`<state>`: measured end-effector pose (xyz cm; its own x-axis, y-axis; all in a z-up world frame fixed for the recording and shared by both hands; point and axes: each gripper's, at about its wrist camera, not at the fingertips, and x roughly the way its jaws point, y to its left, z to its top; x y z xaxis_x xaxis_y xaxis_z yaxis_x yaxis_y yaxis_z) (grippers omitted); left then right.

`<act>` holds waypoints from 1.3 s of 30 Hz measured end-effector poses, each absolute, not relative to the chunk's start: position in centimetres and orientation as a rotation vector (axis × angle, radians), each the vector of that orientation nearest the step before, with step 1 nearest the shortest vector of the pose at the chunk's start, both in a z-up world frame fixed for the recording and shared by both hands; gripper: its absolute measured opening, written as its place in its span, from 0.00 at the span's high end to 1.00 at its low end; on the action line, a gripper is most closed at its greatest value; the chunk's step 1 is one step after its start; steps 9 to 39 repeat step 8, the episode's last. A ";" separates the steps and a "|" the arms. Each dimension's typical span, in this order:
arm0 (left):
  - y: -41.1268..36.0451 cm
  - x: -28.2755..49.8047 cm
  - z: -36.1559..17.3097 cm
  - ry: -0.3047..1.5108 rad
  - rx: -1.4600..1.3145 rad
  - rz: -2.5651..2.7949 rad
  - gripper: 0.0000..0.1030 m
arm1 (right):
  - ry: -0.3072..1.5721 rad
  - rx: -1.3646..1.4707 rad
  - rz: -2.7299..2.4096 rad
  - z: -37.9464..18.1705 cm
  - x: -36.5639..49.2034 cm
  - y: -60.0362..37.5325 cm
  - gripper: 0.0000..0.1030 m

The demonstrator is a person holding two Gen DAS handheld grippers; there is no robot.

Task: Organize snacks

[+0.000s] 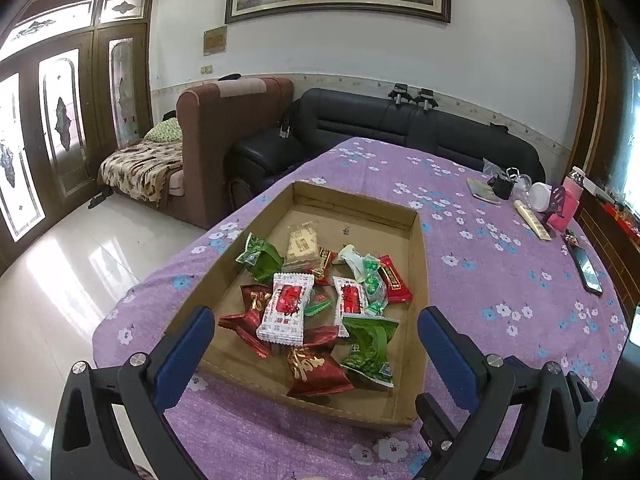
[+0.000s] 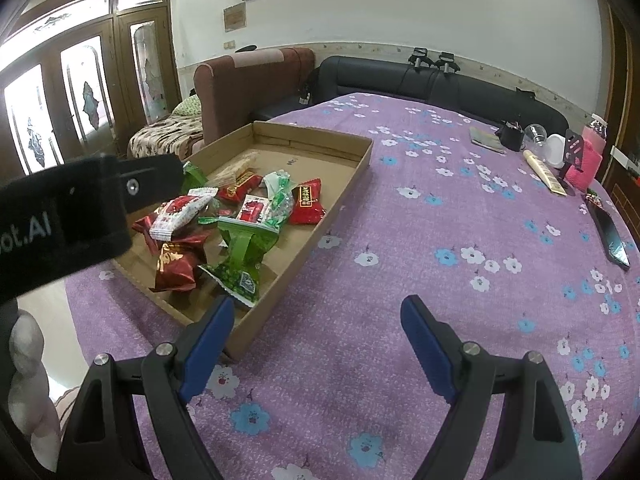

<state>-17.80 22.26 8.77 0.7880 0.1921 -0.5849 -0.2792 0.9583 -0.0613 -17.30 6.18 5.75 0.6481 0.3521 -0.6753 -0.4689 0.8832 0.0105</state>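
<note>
A shallow cardboard tray (image 1: 421,256) lies on the purple flowered tablecloth (image 1: 500,280) and holds several wrapped snacks. Among them are a white packet with a red label (image 1: 285,312), a green packet (image 1: 370,350) and a dark red packet (image 1: 316,372). My left gripper (image 1: 317,314) is open over the tray's near end, its blue pads clear of the packets. My right gripper (image 2: 318,304) is open above bare cloth, just right of the tray's near corner (image 2: 240,344). The right wrist view shows the same tray (image 2: 312,142), the green packet (image 2: 240,256) and the left gripper's black body (image 2: 80,208).
A dark phone (image 2: 612,236) lies near the table's right edge. At the far right stand a pink object (image 2: 590,160), a white round container (image 2: 558,150), a pale stick (image 2: 544,172) and a black cup (image 2: 512,136). A black sofa (image 1: 360,128) and tiled floor (image 1: 80,272) border the table.
</note>
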 end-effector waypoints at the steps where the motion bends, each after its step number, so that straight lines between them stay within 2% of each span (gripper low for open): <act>1: 22.2 -17.8 8.9 0.610 -0.145 0.256 0.01 | 0.726 -0.172 0.471 5.8 -17.4 6.1 0.18; 8: 20.0 -17.4 10.9 0.583 -0.097 0.202 0.01 | 0.696 -0.135 0.433 7.2 -17.0 4.2 0.18; 39: 20.0 -17.4 10.9 0.583 -0.097 0.202 0.01 | 0.696 -0.135 0.433 7.2 -17.0 4.2 0.18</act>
